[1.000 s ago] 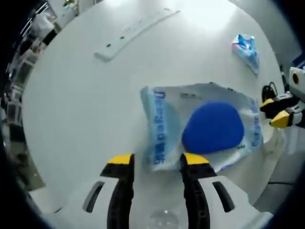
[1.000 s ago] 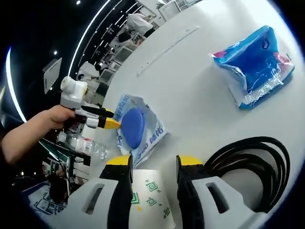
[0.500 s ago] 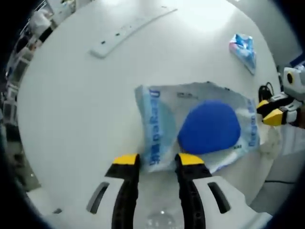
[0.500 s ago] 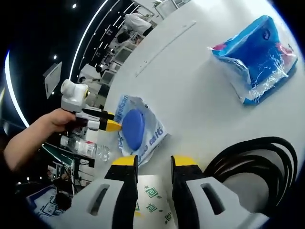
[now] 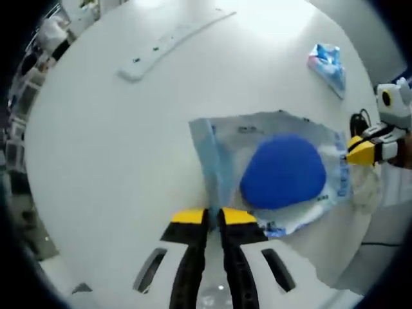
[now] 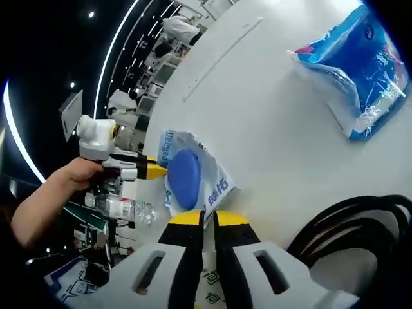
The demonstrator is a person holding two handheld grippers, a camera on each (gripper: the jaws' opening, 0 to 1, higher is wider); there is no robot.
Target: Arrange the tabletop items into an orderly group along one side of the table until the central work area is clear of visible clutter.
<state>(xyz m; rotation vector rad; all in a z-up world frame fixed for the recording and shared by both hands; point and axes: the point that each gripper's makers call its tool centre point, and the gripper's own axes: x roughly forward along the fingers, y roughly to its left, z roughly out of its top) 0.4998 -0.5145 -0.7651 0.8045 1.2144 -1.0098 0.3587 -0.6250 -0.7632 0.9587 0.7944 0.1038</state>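
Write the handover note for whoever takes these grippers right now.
Left gripper: shut on the clear packet with the blue disc, at its near edge.
Right gripper: shut on the white paper cup.
Black cable lies coiled beside the right gripper. Blue bag and white strip lie further out on the table.
Done: nothing grouped yet.
Left: move everything to one side.

My right gripper (image 6: 208, 219) is hiding most of the paper cup (image 6: 209, 297) under its jaws. The black cable (image 6: 360, 222) and blue packet (image 6: 364, 71) are running off the view's edge. Print on the clear bag (image 5: 226, 138) is staying too blurred to read.
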